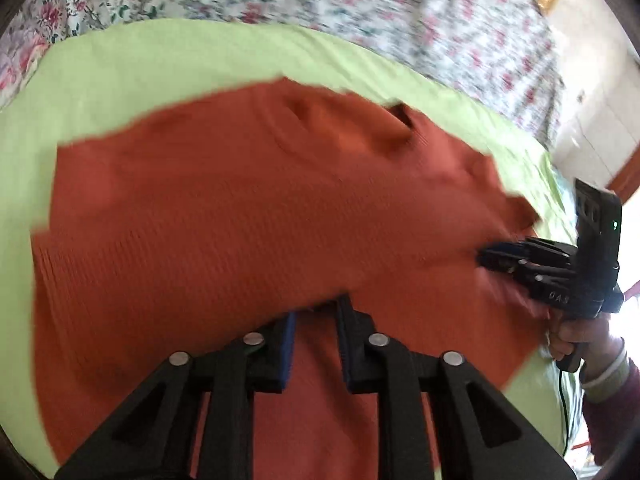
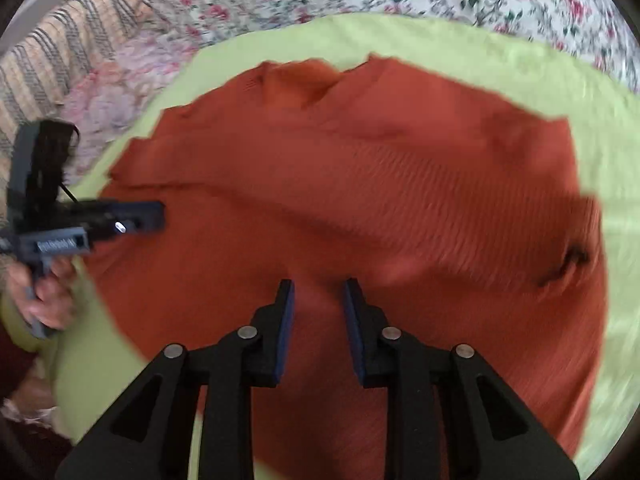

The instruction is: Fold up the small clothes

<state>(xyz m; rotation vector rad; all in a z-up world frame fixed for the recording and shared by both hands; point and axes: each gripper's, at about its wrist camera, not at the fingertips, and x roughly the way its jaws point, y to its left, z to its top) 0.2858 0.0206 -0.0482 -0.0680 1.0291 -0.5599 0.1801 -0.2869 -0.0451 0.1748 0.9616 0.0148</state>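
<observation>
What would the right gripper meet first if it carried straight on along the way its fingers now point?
Most likely the orange garment. The right gripper has its fingers apart just over that cloth, which fills the line ahead; the green sheet lies beyond. Blur hides whether the tips already touch it.

Little lettering, mostly blurred

At the right edge of the left wrist view, the right gripper [image 1: 486, 258] carries pale raised characters on its black body that look like "DAS". At the left of the right wrist view, the left gripper [image 2: 160, 216] bears a white label too smeared to read.
</observation>
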